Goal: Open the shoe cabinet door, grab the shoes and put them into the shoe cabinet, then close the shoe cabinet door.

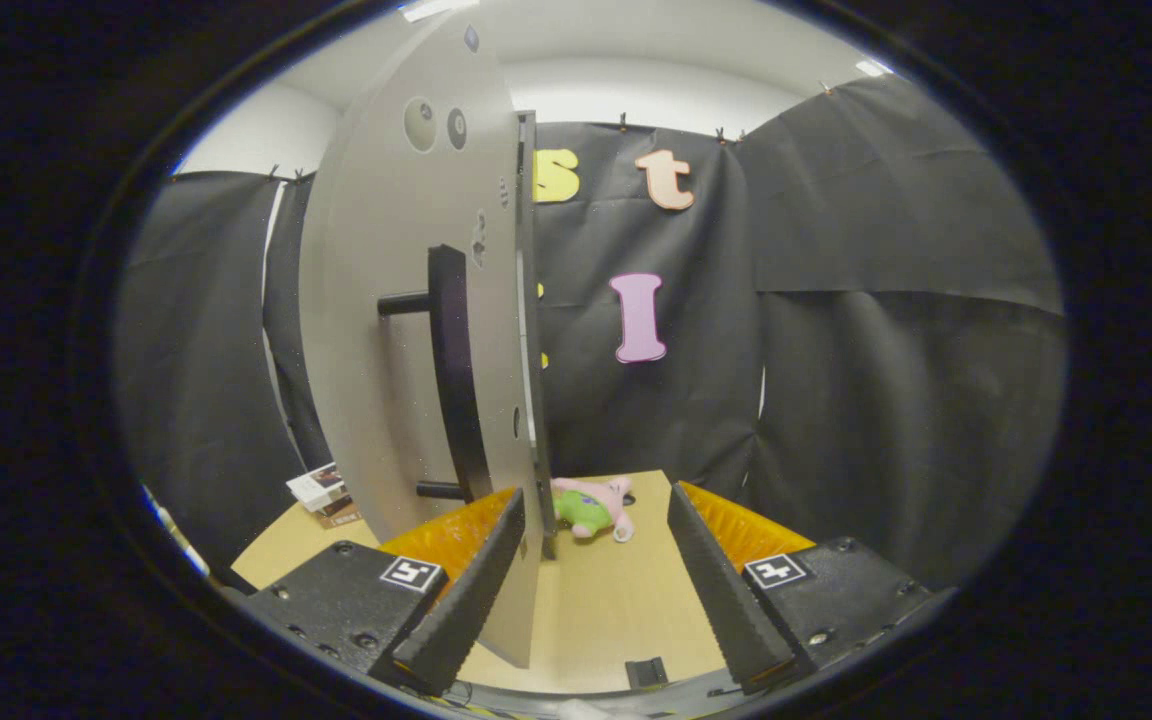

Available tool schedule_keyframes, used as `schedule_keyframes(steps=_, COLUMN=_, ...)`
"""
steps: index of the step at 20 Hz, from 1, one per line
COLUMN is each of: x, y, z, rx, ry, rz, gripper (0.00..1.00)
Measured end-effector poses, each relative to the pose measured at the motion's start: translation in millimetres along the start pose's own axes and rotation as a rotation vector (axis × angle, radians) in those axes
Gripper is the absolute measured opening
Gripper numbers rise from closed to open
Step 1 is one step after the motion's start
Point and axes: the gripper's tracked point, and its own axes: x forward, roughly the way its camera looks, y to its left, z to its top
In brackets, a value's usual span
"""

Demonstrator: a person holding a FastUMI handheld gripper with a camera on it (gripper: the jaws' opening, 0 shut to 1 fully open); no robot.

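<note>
The gripper (596,560) stands wide open, and nothing is clamped between its two fingers. The cabinet door (406,330), a pale grey panel seen almost edge-on, is the nearest thing and the best landmark here. Its lower edge comes down just inside the left finger (466,590), overlapping that finger's inner face; whether the two truly touch cannot be told. The right finger (726,580) is well apart from the door, with bare surface between them.

Below the door and the fingers lies a light wooden tabletop (606,610). A small dark object sits on it near the gripper's base, too cut off to identify.

On the door's face, a long dark bar handle (451,370) runs up and down, held off the panel by two short posts. Several round holes show near the door's top.

Just past the door's bottom edge, farther along the table, lies a small plush toy (591,508), pink with a green part, partly hidden behind the door. On the handle side of the door, at the table's far corner, sits a short stack of books (321,492).

Beyond the table, black cloth (886,350) hangs as the booth's wall, with a white wall and ceiling above it. The cabinet body and the shoes are out of sight.
</note>
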Motion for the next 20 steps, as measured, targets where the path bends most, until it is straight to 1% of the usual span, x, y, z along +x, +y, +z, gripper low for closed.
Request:
schedule_keyframes(steps=5, x=-1, y=49, z=-3, rx=-0.009, ry=-0.002, rz=0.024, gripper=0.96)
schedule_keyframes(steps=10, x=6, y=103, z=-8, rx=-0.020, ry=-0.007, rz=0.070, gripper=0.96)
schedule_keyframes(steps=15, x=23, y=159, z=-6, rx=-0.066, ry=-0.014, rz=0.112, gripper=0.96)
schedule_keyframes(steps=18, x=38, y=192, z=-5, rx=-0.073, ry=-0.019, rz=0.145, gripper=0.96)
schedule_keyframes(steps=20, x=45, y=208, z=1, rx=-0.070, ry=-0.024, rz=0.150, gripper=0.97)
